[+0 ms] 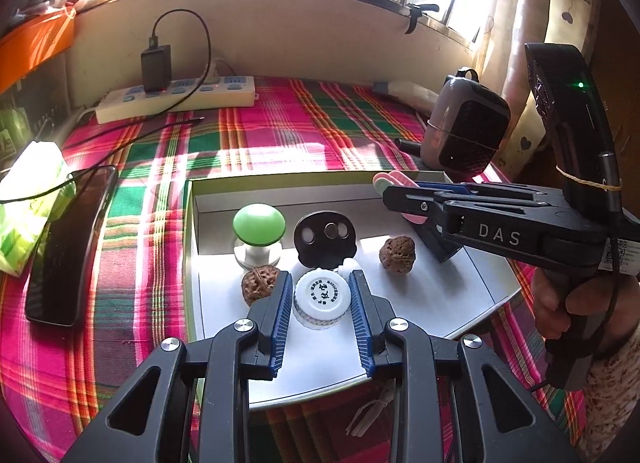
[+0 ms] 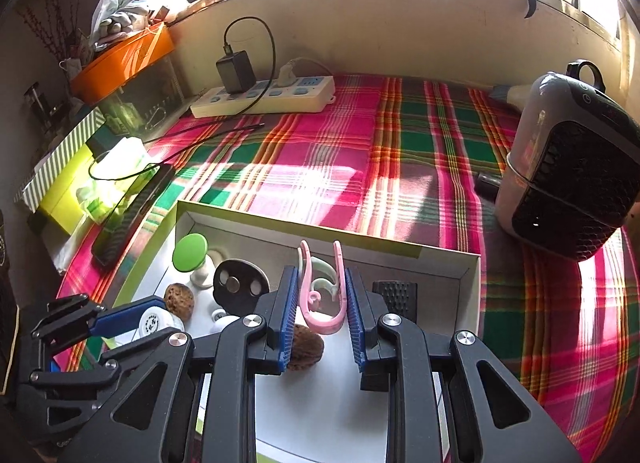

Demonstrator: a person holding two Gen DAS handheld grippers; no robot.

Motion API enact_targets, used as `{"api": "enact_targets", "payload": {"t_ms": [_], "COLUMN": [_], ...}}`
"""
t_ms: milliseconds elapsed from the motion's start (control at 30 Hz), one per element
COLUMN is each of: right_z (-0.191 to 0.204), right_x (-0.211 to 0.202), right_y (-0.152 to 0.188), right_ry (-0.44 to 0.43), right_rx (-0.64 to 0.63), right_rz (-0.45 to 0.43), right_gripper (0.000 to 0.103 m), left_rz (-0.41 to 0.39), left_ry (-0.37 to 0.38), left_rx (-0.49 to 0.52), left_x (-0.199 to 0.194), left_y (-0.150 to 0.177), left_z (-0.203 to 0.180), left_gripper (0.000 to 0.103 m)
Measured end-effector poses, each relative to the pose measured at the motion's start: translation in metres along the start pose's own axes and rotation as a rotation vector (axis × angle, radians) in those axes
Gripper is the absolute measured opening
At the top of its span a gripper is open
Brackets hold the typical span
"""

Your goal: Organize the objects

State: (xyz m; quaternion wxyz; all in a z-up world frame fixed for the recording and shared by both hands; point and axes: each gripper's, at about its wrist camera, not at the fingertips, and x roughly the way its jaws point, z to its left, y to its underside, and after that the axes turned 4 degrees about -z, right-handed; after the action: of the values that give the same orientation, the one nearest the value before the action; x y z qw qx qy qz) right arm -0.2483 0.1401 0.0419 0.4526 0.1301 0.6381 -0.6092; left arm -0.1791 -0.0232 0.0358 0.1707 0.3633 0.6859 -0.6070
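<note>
A shallow white box with a green rim (image 1: pixel 191 223) lies on the plaid cloth and shows in the right wrist view (image 2: pixel 474 287) too. In it are a green mushroom-shaped knob (image 1: pixel 259 225), a black disc with holes (image 1: pixel 325 237), two walnuts (image 1: pixel 397 254) (image 1: pixel 259 284) and a black block (image 2: pixel 395 295). My left gripper (image 1: pixel 322 295) is shut on a white bottle cap (image 1: pixel 322 297) over the box. My right gripper (image 2: pixel 322 303) is shut on a pink U-shaped clip (image 2: pixel 322 299) above the box, with a pale green clip (image 2: pixel 324 275) behind it.
A black phone (image 1: pixel 68 243) and a green tissue pack (image 1: pixel 28 199) lie left of the box. A power strip with charger (image 1: pixel 176 97) sits by the back wall. A small dark heater (image 2: pixel 568 175) stands at right.
</note>
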Motion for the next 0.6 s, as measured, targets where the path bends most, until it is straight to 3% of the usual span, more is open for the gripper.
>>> {"api": "enact_targets", "payload": {"t_ms": [600], "right_z": [0.007], "right_x": [0.022], "right_y": [-0.002], "right_ry": [-0.007], "right_rx": [-0.023], "right_rz": [0.053], "right_gripper": [0.025], "left_rz": [0.041], "left_ry": [-0.003], "left_rx": [0.025], "left_x": [0.013], "left_y": [0.003], "left_z": [-0.005], "left_gripper": [0.027]}}
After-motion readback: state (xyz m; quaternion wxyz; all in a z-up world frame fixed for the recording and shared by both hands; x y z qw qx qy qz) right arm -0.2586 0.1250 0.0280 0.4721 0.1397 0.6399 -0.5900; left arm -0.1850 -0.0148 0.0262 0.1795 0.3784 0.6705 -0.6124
